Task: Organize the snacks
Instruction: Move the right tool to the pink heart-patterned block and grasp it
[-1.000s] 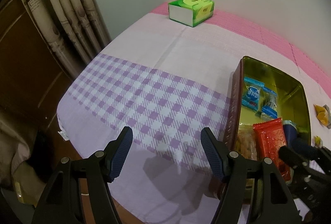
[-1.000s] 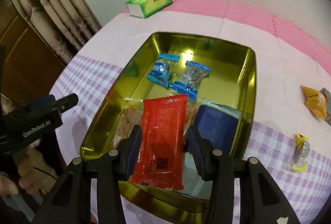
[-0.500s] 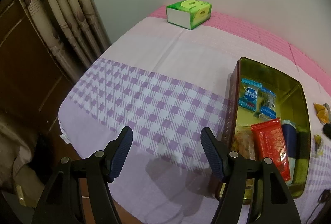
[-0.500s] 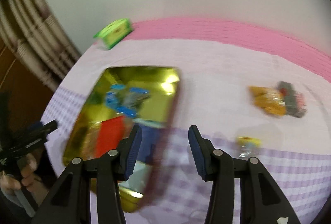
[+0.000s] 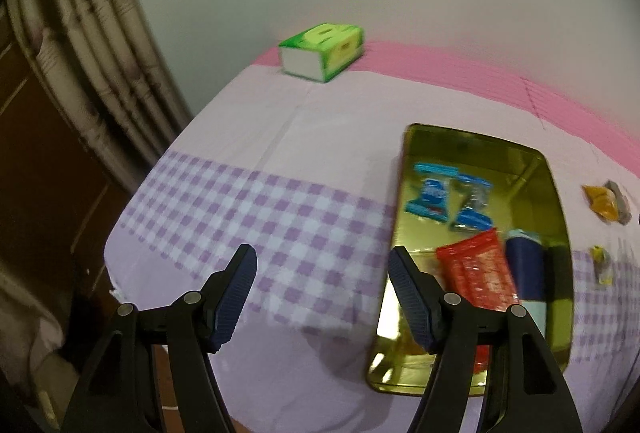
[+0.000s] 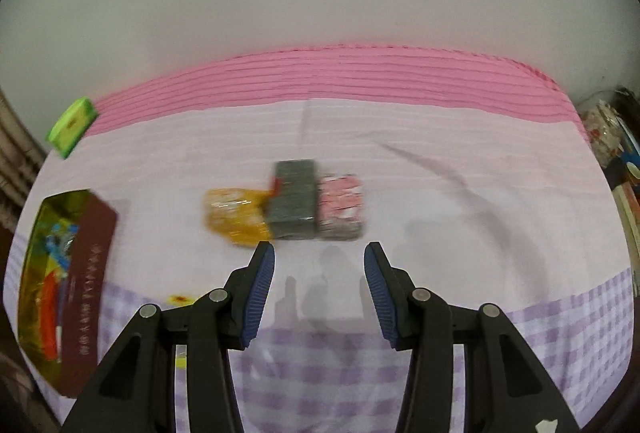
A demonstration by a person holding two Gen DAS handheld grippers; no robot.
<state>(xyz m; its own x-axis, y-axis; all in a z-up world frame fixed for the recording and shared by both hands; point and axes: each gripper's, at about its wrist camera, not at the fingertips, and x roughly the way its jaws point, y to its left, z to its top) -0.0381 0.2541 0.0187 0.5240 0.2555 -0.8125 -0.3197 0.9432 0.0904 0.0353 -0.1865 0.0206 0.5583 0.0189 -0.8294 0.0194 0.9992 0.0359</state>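
My right gripper (image 6: 319,287) hangs empty, jaws parted, over bare cloth just short of the loose snack cluster mid-table: an orange packet (image 6: 234,215), a dark grey packet (image 6: 295,199) and a pink packet (image 6: 342,209), all three touching side by side. My left gripper (image 5: 322,299) is wide open with nothing between the pads, over the checked band of the tablecloth (image 5: 256,217) near the table's front-left corner.

The gold tin (image 5: 536,169) sits toward the table's front edge, holding the red packet (image 5: 476,273), a navy one and two blue ones.

Risks, as I judge them: the packets press together, so closing on the grey one may pinch or drag a neighbour; my jaw gap looks narrower than its width, so I'd likely need to open more or I'll shove it away. The view is blurred, edges uncertain. A small yellow sweet (image 6: 182,300) by my left finger could get knocked.

The grey packet's long axis runs from the front edge toward the pink back strip; the orange one lies roughly crosswise.
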